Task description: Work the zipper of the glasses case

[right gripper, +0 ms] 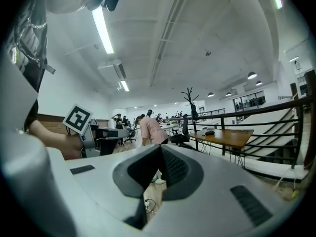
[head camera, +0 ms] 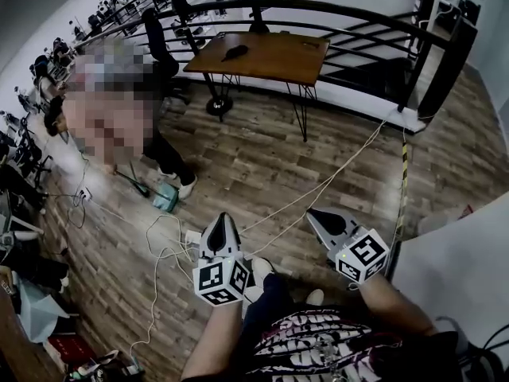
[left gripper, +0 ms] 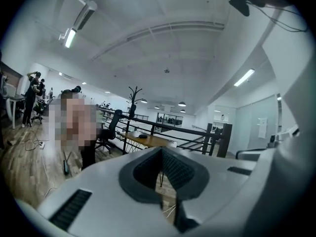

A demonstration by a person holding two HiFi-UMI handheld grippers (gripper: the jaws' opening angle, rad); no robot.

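While empty — left gripper (head camera: 223,220), right gripper (head camera: 315,216) sit closed.

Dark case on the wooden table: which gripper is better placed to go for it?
Left, marginally. Both are shut, empty and far off, but the left gripper lines up with the dark case; the right gripper sits aside.

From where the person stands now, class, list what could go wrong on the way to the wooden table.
Loose cables cross the floor before the wooden table; a foot could catch. Another person stands near that path; a bump seems possible. The left hand-held gripper and right hand-held gripper are both shut and empty, so they might knock the dark object on the table rather than grasp it.
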